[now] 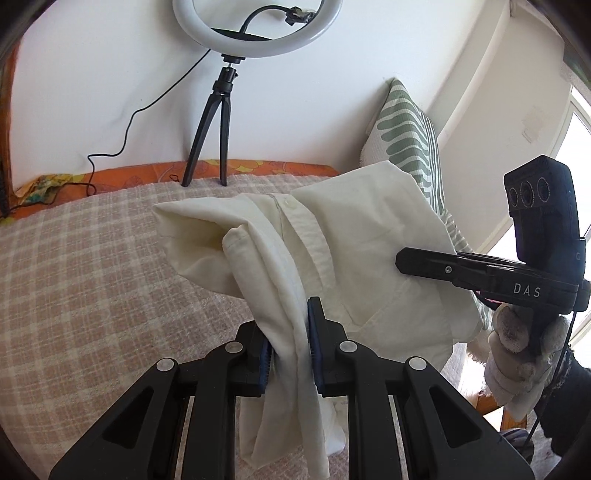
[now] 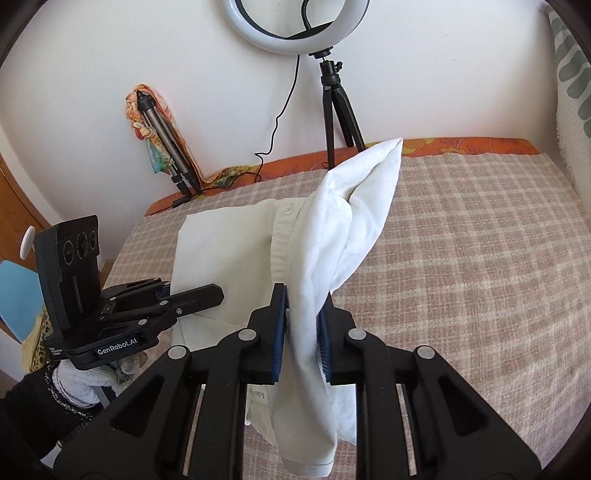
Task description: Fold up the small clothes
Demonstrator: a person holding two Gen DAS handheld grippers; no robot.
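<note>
Between our left tongs a bunched fold of the cream shirt is pinched tight, the blue pads pressing on the cloth from both sides. Our right tongs likewise clamp a twisted fold of the same shirt, which rises past them to a point. The rest of the garment hangs between the two tongs above the bed, its button placket facing us, with loose ends draping down below each pair of tongs. Ahead of both tongs, at the far edge of the checked cover, a ring light stands on a small black tripod against the white wall. To the right of the left tongs a green-patterned cushion leans behind the shirt. Gloved hands hold the handles.
</note>
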